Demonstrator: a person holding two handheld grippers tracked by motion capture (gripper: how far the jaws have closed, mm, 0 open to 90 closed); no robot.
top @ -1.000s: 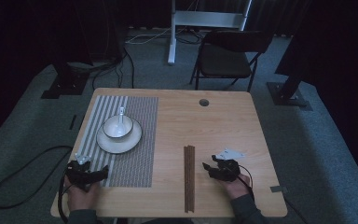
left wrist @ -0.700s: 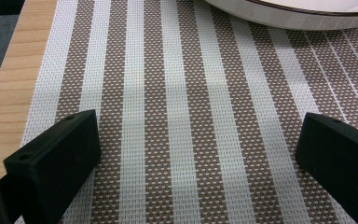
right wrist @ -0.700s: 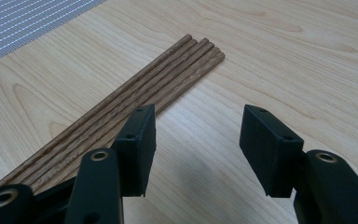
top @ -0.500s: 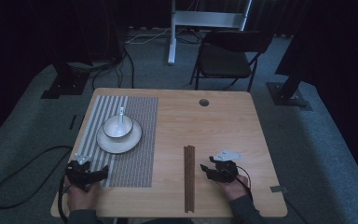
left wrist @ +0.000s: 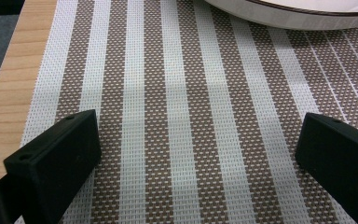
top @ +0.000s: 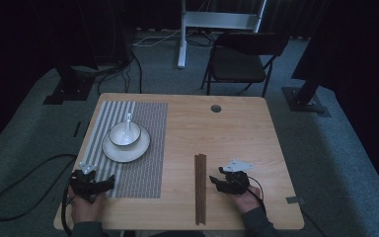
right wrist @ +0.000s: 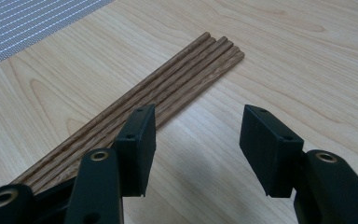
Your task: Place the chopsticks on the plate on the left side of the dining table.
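One wooden table (top: pixel 237 133) carries one striped placemat (top: pixel 143 148) at its left with one plate (top: pixel 126 149), one bowl (top: pixel 125 133) and one spoon (top: pixel 128 121). Four or five chopsticks (top: pixel 200 187), too tightly bunched to count surely, lie side by side running near to far, just left of the right gripper (top: pixel 218 180), the nearer tool, its jaws apart and empty beside them. Over the mat's near left corner, the left gripper (top: pixel 101 182) also stands open, holding nothing.
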